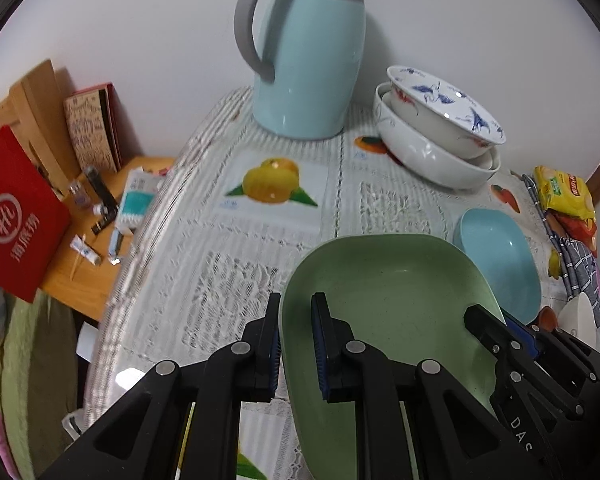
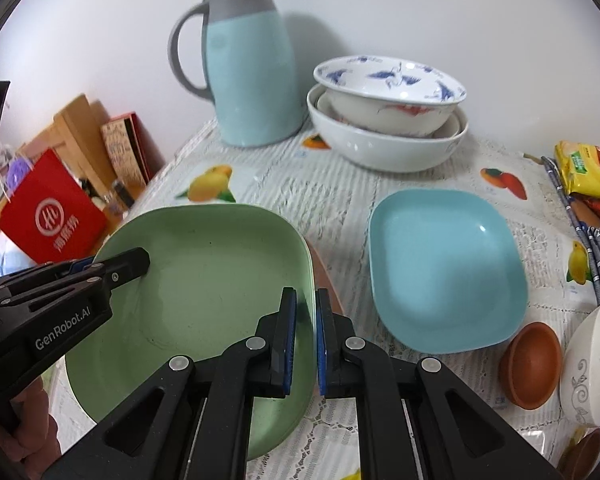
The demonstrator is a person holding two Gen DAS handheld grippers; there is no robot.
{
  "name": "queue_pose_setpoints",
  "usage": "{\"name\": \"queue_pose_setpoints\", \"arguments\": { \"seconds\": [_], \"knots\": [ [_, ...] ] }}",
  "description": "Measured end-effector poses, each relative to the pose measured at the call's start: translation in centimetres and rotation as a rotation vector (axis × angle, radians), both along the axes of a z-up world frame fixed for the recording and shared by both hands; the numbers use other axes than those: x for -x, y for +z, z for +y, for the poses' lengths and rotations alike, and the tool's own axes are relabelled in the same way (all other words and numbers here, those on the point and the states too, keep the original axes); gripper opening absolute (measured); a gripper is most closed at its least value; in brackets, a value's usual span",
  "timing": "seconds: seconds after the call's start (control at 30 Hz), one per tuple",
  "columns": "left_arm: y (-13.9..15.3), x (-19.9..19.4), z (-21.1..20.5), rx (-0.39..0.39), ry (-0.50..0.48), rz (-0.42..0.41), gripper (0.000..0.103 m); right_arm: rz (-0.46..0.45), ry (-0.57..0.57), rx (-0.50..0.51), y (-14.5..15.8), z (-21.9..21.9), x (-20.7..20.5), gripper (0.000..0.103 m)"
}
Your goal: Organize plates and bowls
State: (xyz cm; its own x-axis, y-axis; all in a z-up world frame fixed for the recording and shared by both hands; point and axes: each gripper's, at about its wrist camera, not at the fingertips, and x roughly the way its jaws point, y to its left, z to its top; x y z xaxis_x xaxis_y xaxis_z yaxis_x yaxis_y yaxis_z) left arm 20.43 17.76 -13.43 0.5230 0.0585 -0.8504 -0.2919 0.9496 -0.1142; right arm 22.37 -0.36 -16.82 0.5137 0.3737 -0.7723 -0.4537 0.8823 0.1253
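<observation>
A green square plate (image 1: 392, 296) (image 2: 208, 284) is held between both grippers above the table. My left gripper (image 1: 296, 344) is shut on its left rim; it also shows in the right wrist view (image 2: 128, 266). My right gripper (image 2: 306, 340) is shut on its right rim and shows in the left wrist view (image 1: 488, 324). A blue square plate (image 2: 444, 268) (image 1: 504, 260) lies on the table to the right. A stack of white bowls, the top one with blue birds (image 2: 388, 80) (image 1: 444, 104), stands at the back.
A light blue jug (image 2: 252, 72) (image 1: 312, 56) stands at the back by the wall. A small brown bowl (image 2: 530, 364) and a white bowl (image 2: 592, 364) sit front right. Snack packets (image 2: 588, 168) lie at the right edge. A side table with a red bag (image 1: 16, 216) stands left.
</observation>
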Motion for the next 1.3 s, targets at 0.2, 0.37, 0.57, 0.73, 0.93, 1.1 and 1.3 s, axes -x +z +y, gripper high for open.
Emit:
{"name": "queue_pose_setpoints", "arguments": {
  "seconds": [0.2, 0.37, 0.57, 0.73, 0.93, 1.1, 1.3],
  "knots": [
    [-1.8, -0.9, -0.6, 0.004, -0.005, 0.026, 0.014, 0.009, 0.01, 0.047, -1.3, 0.1, -1.3, 0.009],
    [-2.5, -1.3, -0.8, -0.011, -0.015, 0.032, 0.014, -0.018, 0.027, 0.085, -1.9, 0.8, -2.3, 0.01],
    [-2.7, -1.4, -0.5, -0.003, -0.024, 0.034, 0.015, -0.054, 0.052, 0.089, -1.9, 1.4, -2.8, 0.011],
    [-2.6, -1.2, -0.5, 0.006, -0.025, 0.054, 0.021, -0.077, 0.062, 0.1, -1.5, 1.5, -2.9, 0.017],
    [-1.7, -0.6, -1.3, -0.041, -0.039, 0.057, 0.043, -0.107, 0.046, 0.082, -0.2, 0.4, -2.1, 0.036],
    [-0.1, 0.2, -1.8, -0.108, -0.02, 0.026, 0.067, -0.125, 0.02, 0.061, 1.2, -1.2, -1.3, 0.045],
    [1.4, 0.7, -2.4, -0.12, -0.013, 0.002, 0.067, -0.142, -0.026, 0.046, 2.6, -3.8, -0.5, 0.046]
  ]
}}
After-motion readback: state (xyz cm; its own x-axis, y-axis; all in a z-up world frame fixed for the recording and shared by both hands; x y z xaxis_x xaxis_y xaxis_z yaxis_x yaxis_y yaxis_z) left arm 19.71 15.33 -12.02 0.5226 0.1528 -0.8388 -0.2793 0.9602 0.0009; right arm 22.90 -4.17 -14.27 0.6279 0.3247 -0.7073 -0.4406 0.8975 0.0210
